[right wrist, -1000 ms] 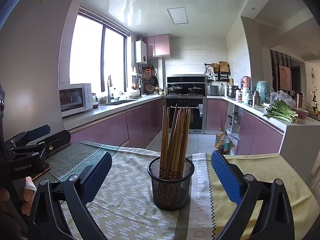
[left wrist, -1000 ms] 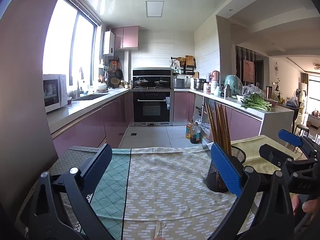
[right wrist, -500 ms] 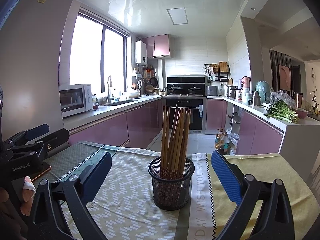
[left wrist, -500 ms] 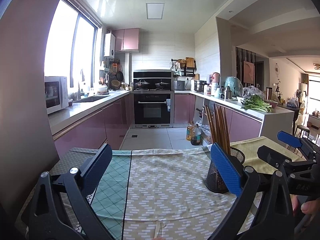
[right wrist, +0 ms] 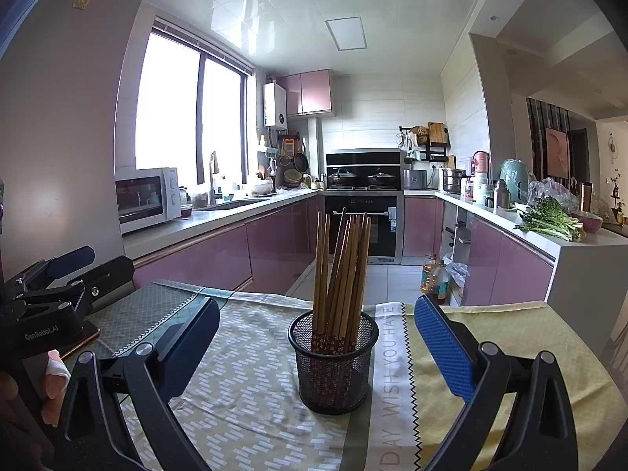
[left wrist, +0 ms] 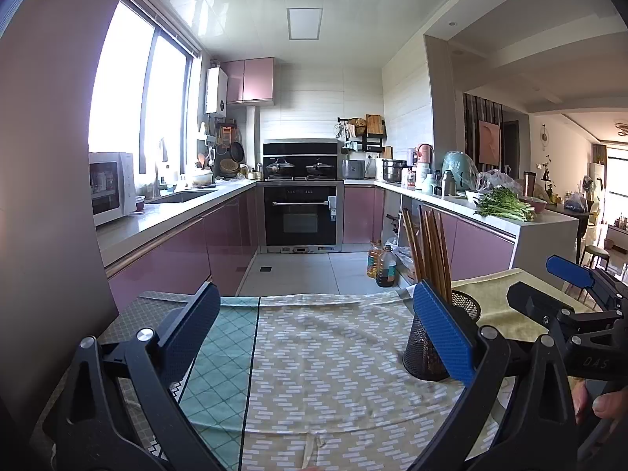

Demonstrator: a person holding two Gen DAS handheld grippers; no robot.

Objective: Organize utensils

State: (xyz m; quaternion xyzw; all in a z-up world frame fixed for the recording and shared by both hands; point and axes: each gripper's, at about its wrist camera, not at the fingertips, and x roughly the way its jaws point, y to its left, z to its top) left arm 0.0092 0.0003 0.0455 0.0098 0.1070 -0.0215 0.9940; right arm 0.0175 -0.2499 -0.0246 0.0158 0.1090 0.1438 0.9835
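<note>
A black mesh holder [right wrist: 333, 365] stands upright on the cloth-covered table, with several wooden chopsticks [right wrist: 341, 271] leaning in it. My right gripper [right wrist: 314, 353] is open, its blue-padded fingers wide to either side of the holder and just short of it. In the left wrist view the holder [left wrist: 431, 349] sits half hidden behind the right finger of my left gripper [left wrist: 314, 337], which is open over bare patterned cloth. Each gripper shows at the edge of the other's view: the right gripper [left wrist: 573, 298] and the left gripper [right wrist: 59, 278], both held by a hand.
Patterned cloths [left wrist: 325, 373] cover the table; a yellow one [right wrist: 510, 337] lies to the right. Behind is a kitchen with pink cabinets, an oven [left wrist: 300, 212], a microwave [right wrist: 147, 198], and oil bottles [right wrist: 433, 276] on the floor. A wall [left wrist: 47, 196] rises close on the left.
The left wrist view has tilted down a little, so the kitchen sits slightly lower in frame. The right gripper, the holder and the chopsticks have not moved.
</note>
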